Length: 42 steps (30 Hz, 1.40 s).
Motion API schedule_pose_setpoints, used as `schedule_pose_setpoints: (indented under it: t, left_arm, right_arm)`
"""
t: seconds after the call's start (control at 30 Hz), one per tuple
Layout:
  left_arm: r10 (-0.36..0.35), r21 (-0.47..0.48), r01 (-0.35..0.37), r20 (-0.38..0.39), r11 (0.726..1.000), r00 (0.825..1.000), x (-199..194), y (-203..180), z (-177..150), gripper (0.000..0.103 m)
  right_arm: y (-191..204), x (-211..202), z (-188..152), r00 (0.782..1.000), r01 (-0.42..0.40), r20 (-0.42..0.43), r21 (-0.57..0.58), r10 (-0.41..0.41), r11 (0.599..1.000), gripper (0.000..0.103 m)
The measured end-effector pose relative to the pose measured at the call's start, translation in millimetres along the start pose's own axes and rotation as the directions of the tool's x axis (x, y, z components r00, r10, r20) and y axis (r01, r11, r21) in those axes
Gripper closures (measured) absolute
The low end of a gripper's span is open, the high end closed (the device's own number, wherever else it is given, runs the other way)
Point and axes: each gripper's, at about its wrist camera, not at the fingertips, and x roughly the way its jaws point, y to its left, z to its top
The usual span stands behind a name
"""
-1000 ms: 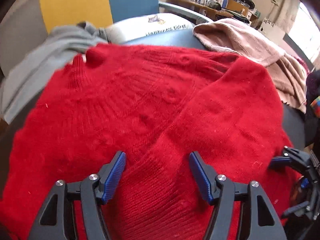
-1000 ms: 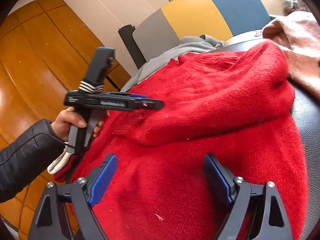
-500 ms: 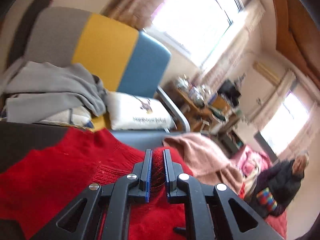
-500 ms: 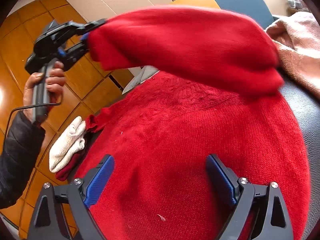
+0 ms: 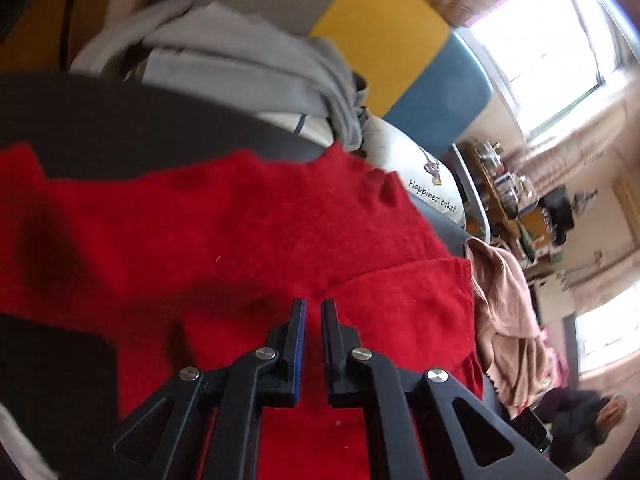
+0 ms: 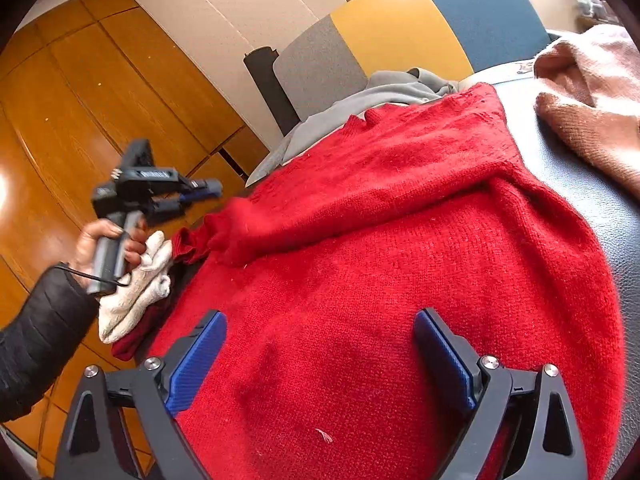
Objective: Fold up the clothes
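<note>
A red knit sweater (image 6: 400,260) lies spread on the dark table (image 6: 568,176). One sleeve (image 6: 360,184) is laid across its chest toward the left edge. My left gripper (image 6: 204,194), held in a hand with a black sleeve, hovers just left of the sleeve's end with its jaws shut. In the left wrist view it (image 5: 314,304) points down over the sweater (image 5: 200,240). Only a thin slit shows between the pads, and no fabric hangs from them. My right gripper (image 6: 320,320) sits low over the sweater's lower part. Its jaws are opening, with nothing pinched between them.
A pink sweater (image 6: 592,112) lies on the table at the right. A grey garment (image 6: 384,88) is heaped at the back, against a chair with grey, yellow and blue panels (image 6: 400,28). A white cloth (image 6: 136,292) hangs off the left edge. A printed pillow (image 5: 424,184) lies behind the table.
The left gripper shut on the sleeve, lifted it, then swung left and rolled. The sleeve now lies flat across the sweater. The right gripper stayed put and spread slightly wider.
</note>
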Motion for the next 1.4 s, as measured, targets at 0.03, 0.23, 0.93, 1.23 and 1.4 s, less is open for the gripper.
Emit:
schedule_pose_setpoints:
  t: [0.03, 0.23, 0.93, 1.23, 1.4]
  left_arm:
    - [-0.006, -0.022, 0.006, -0.006, 1.000, 1.000, 2, 8, -2, 0.094]
    - [-0.035, -0.093, 0.042, 0.076, 0.995, 0.997, -27, 50, -13, 0.073]
    - [-0.035, 0.052, 0.032, 0.058, 0.998, 0.998, 13, 51, -49, 0.078]
    - [-0.009, 0.104, -0.007, 0.150, 0.995, 0.989, -7, 36, -52, 0.094]
    - [-0.021, 0.124, -0.008, 0.233, 0.992, 0.972, -26, 22, -31, 0.094]
  right_arm:
    - [0, 0, 0, 1.000, 0.000, -0.001, -0.001, 0.000, 1.000, 0.006]
    - [0, 0, 1, 1.000, -0.001, -0.003, -0.004, 0.001, 1.000, 0.005]
    - [-24, 117, 192, 0.888, 0.362, -0.114, -0.426, -0.446, 0.829, 0.014]
    - [-48, 139, 192, 0.827, 0.394, -0.208, -0.446, -0.522, 0.803, 0.083]
    - [-69, 130, 204, 0.776, 0.507, -0.162, -0.416, -0.610, 0.755, 0.093]
